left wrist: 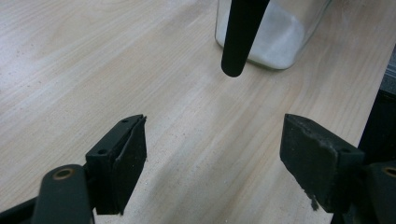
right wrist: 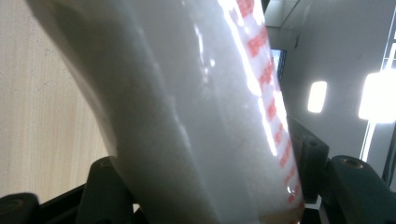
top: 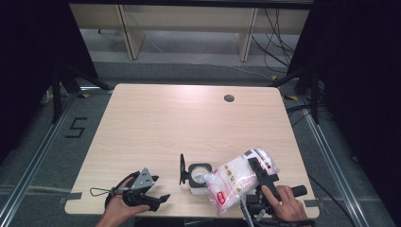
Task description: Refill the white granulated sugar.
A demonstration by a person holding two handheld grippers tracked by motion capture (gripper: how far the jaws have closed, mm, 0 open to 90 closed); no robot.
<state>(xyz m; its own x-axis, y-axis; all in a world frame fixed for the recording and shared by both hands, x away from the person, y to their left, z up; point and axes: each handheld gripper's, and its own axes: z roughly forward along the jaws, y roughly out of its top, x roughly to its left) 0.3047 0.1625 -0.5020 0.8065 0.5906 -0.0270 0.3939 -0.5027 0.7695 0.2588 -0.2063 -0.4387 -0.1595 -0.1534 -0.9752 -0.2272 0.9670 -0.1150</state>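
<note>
A clear bag of white powder [top: 231, 182] with red print is tilted over a small glass jar [top: 198, 176] near the table's front edge, its lower corner at the jar's mouth. My right gripper [top: 254, 166] is shut on the bag [right wrist: 187, 93], whose white bulk sits between both jaws in the right gripper view. The jar's black lid [top: 182, 169] stands swung open on its left side. My left gripper [top: 161, 197] rests to the left of the jar, open with bare wood between its jaws [left wrist: 212, 140]. Ahead of it are the jar [left wrist: 275, 42], holding white powder, and the hanging lid [left wrist: 240, 32].
The wooden table [top: 189, 123] has a round cable hole [top: 229, 98] at the back right. Dark stands and cables flank the table on the floor. The bag and jar lie close to the front edge.
</note>
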